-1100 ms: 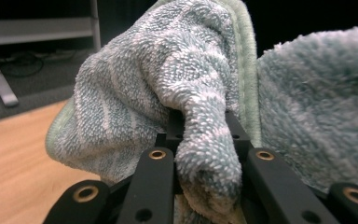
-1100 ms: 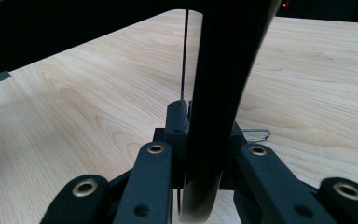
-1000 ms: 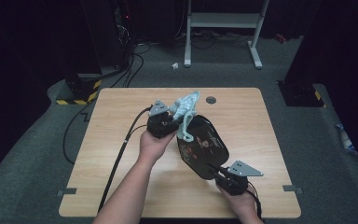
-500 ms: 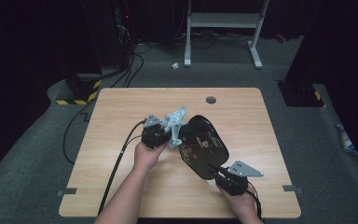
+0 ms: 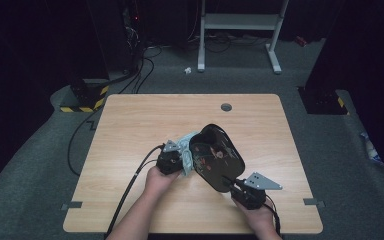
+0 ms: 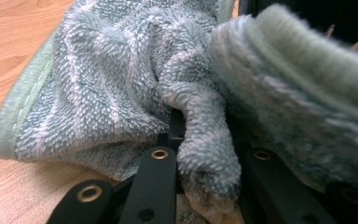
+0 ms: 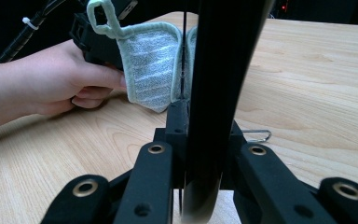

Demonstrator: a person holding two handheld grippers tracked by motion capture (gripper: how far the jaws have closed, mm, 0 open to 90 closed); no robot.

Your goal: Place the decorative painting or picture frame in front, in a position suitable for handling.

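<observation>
While fluffy, the towel (image 6: 121, 84) meets glossy pan (image 5: 220, 155).

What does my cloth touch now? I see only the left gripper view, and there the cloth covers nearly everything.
Observer: In the high view the cloth presses against the left edge of a black dish, which is held tilted over the table.
Operator: Who holds this dish?
Observer: The right tongs are shut on its near right rim. In the right gripper view, the thin black edge stands upright between the jaws.
Operator: Is the dish clean?
Observer: Not yet. The high view shows light specks and streaks on its inner face.
</observation>
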